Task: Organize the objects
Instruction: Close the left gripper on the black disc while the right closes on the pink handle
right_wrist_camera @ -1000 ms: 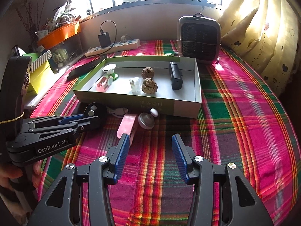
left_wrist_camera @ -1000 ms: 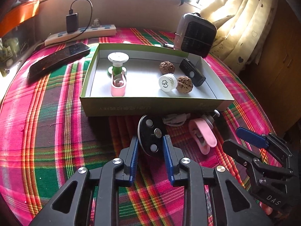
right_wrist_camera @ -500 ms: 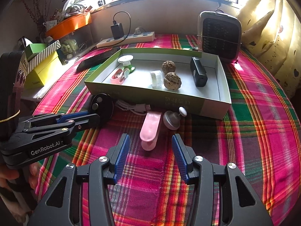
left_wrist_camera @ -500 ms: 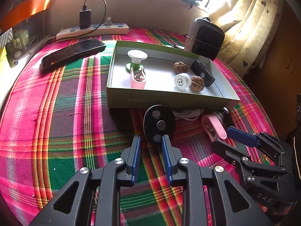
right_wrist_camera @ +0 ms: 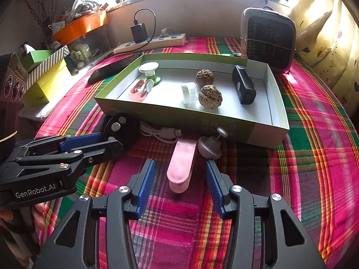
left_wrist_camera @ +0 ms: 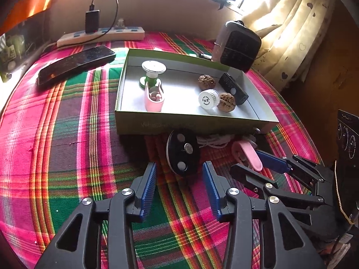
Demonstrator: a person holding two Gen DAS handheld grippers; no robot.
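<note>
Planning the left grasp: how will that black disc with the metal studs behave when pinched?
The black disc looks rigid, so it shouldn't flex. It stands tilted on edge by the green box, so it may roll or topple. Its glossy face could slip between the fingers.

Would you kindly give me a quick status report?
Left hand-held gripper just opened behind black disc. Right hand-held gripper open, closing around pink clip. White cable nearby.

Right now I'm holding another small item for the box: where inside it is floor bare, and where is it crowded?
Inside the green cardboard box, bare floor runs along the near wall below the pink clip, and in the near right corner past the black rectangular device. The middle is crowded: white ribbed cap and two wrinkled walnuts.
</note>
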